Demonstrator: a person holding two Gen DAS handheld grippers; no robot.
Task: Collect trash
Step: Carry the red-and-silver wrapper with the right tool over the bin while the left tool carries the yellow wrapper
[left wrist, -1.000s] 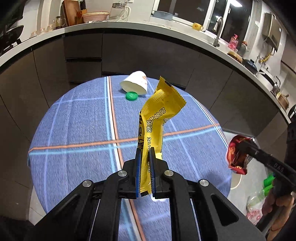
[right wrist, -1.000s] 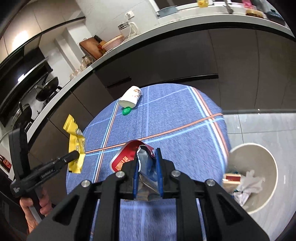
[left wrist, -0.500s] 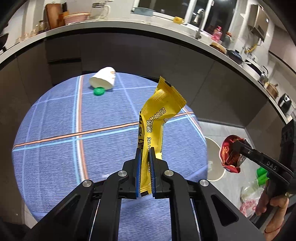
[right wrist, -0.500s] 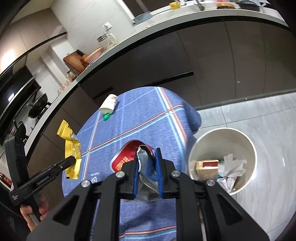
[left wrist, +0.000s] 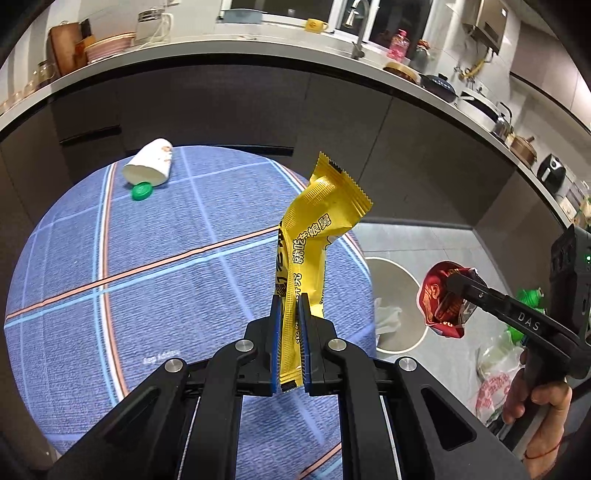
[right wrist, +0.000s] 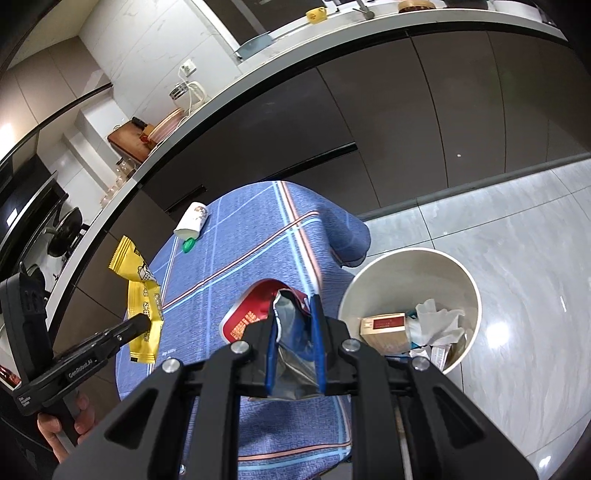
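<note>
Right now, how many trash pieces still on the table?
2: a tipped cup at the far edge and a green cap touching its rim. The yellow wrapper and red wrapper are held in the grippers, not on the table.

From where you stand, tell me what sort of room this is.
Most likely a home kitchen. A long countertop over dark cabinets carries a sink faucet, a kettle and pots. A stove hob sits at the far left of the right wrist view.

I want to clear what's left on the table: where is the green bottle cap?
The green cap lies at the table's far left in the left wrist view, right by the tipped paper cup.
</note>
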